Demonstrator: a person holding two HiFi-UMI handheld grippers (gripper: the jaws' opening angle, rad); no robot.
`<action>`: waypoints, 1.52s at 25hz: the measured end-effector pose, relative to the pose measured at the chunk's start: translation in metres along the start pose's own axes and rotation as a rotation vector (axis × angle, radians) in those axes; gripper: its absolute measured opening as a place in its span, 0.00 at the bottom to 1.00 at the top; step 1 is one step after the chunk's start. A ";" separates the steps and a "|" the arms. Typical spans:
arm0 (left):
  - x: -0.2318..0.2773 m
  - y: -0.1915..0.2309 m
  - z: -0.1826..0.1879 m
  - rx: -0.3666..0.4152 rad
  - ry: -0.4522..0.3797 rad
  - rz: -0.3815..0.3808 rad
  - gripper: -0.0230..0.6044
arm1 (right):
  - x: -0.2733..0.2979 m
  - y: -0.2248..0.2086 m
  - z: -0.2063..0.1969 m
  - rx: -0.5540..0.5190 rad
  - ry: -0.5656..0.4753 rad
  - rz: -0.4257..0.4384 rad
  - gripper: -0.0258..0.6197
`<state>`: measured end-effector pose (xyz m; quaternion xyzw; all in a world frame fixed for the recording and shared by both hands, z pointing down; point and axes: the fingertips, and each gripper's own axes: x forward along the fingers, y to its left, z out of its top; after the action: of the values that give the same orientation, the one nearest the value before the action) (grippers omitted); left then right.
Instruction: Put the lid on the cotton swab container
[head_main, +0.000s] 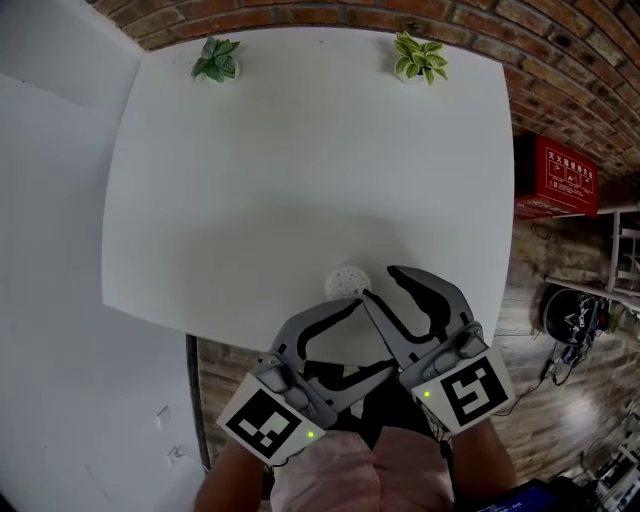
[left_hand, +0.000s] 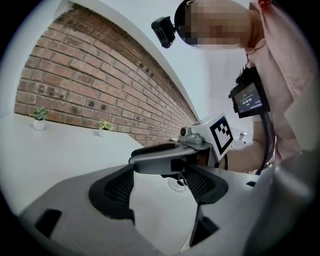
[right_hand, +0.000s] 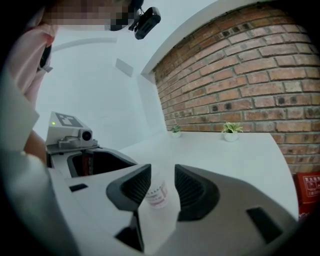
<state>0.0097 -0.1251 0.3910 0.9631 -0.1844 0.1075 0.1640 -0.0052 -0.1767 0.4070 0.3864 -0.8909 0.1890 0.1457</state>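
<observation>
The cotton swab container (head_main: 345, 282) is a small round clear tub with a white dotted top, standing near the table's front edge. In the right gripper view the container (right_hand: 157, 194) shows a printed label and stands just beyond the pads. My right gripper (head_main: 378, 282) is open, its tips right beside the container; the right gripper (right_hand: 163, 184) has a gap at its right pad. My left gripper (head_main: 372, 335) is open and holds nothing, crossing under the right one. The left gripper (left_hand: 160, 192) faces the container (left_hand: 178, 184). I make out no separate lid.
The white table (head_main: 300, 170) carries two small potted plants at its far edge, one (head_main: 215, 60) to the left and one (head_main: 420, 57) to the right. A brick wall runs behind. A red box (head_main: 565, 178) stands off the table's right side.
</observation>
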 end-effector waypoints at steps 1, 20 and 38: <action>0.001 0.000 -0.002 -0.003 0.005 0.000 0.58 | 0.000 0.000 -0.002 -0.004 0.004 -0.001 0.28; -0.038 0.024 0.051 0.006 -0.094 0.273 0.33 | -0.035 -0.016 0.063 -0.037 -0.210 -0.076 0.24; -0.122 0.027 0.214 0.235 -0.454 0.728 0.03 | -0.101 0.015 0.182 -0.216 -0.426 -0.249 0.05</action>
<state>-0.0803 -0.1859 0.1681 0.8467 -0.5293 -0.0358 -0.0400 0.0290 -0.1854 0.2012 0.5061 -0.8622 -0.0121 0.0177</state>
